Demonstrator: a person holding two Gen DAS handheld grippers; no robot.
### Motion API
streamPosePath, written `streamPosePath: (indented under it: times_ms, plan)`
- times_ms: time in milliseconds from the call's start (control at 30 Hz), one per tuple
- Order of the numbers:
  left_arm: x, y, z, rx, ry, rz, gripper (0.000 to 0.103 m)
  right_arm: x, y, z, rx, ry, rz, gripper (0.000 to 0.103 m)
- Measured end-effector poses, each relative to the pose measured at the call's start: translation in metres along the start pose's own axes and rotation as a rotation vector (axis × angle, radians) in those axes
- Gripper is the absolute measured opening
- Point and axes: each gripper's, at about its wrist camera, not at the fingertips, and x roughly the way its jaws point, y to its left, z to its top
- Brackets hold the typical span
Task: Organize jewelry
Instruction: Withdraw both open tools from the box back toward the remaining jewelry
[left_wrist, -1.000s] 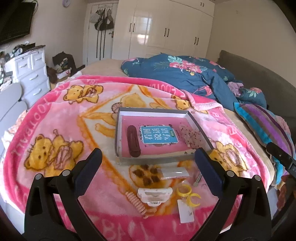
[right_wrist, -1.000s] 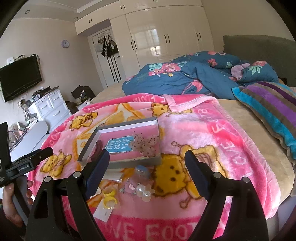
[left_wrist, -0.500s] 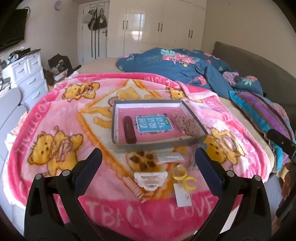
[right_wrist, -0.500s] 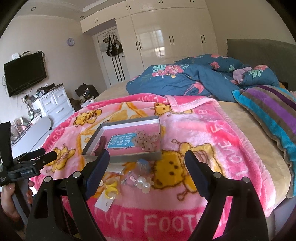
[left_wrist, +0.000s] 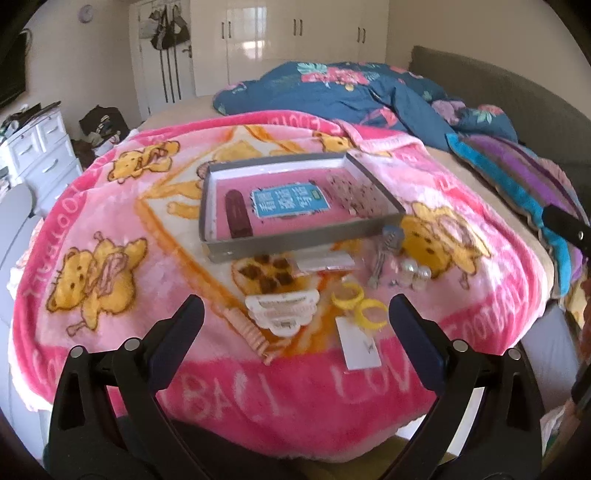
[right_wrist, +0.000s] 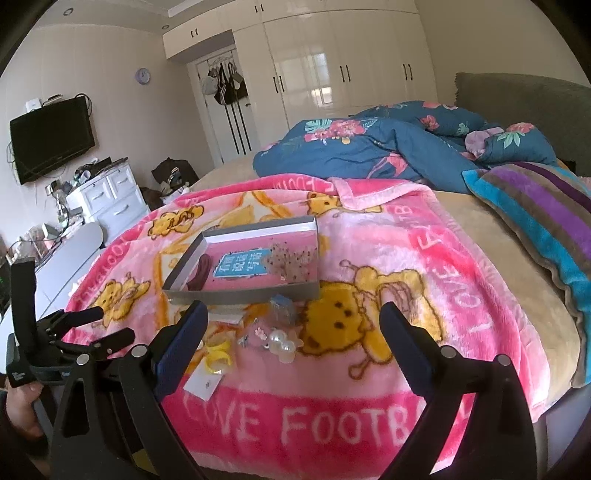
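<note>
Jewelry lies loose on the pink blanket (left_wrist: 110, 206), just ahead of the tools and short of the grey tray (left_wrist: 295, 242).

Left wrist view: the left gripper (left_wrist: 295, 317) has its jaws wide apart, with nothing between them. Straight ahead of them sit a white hair clip (left_wrist: 282, 308) and a coiled pink tie (left_wrist: 251, 332); ahead to the right are yellow rings (left_wrist: 360, 302) on a white card (left_wrist: 360, 349), and further right a pearl piece (left_wrist: 413, 273). Beyond all that, the tray holds a dark red case (left_wrist: 238, 214) and a blue card (left_wrist: 290, 201) with Chinese characters too blurred to read. I judge this the approach before a first pick; the next move calls for lowering onto one small piece and closing gently.

Right wrist view: the right gripper (right_wrist: 291, 321) has just been opening and holds nothing. The pearl piece (right_wrist: 281, 345) lies between its jaws, untouched. Below, the blanket reads "LOVE FOOTB…"; the rest is cut off.
</note>
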Motion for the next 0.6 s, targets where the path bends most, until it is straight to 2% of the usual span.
streamPosePath:
  times_ms: [267, 600]
  plan:
    - [0.014, -0.011, -0.014, 0.035, 0.06, -0.013, 0.094, 0.002, 0.0, -0.009, -0.01, 0.023, -0.001, 0.093]
    - [0.033, -0.006, -0.034, 0.028, 0.131, -0.032, 0.094, 0.021, -0.001, -0.027, -0.026, 0.084, 0.005, 0.093]
